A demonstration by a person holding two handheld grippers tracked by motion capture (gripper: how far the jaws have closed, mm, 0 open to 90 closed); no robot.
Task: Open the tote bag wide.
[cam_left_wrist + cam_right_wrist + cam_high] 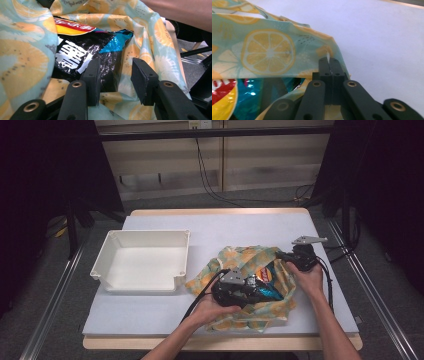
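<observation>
1. A person sat at a table point(165, 227) covered in pale grey-white, holding a two-jaw gripper in each hand, both forearms coming in from the near edge.
2. A cloth bag point(240, 260) printed with orange and lemon slices on light blue-green lay crumpled on the right half of the table, near the front edge.
3. A glossy snack packet point(264, 279), black with blue, red and yellow patches, sat in the bag's open mouth, partly wrapped by the cloth.
4. In the left gripper view the snack packet point(82, 53) lay among the folds of the bag point(22, 55), its black face and white lettering towards the camera.
5. The left gripper point(250, 287) lay low over the bag's near side, pointing at the packet. Its jaws stood partly apart; one pad point(93, 75) lay against the packet's crinkled edge and the other point(141, 80) stood clear of it, over the cloth, so nothing was clamped.
6. The right gripper point(287, 259) was at the bag's far right edge. In the right gripper view the right gripper point(329, 65) had its jaws pressed together on the rim of the bag point(269, 53), a sliver of cloth sticking up between the pads.
7. The red, yellow and blue of the packet point(227, 97) showed below that held rim.
8. A white plastic bin point(145, 240) stood on the left half of the table, well apart from the bag.
</observation>
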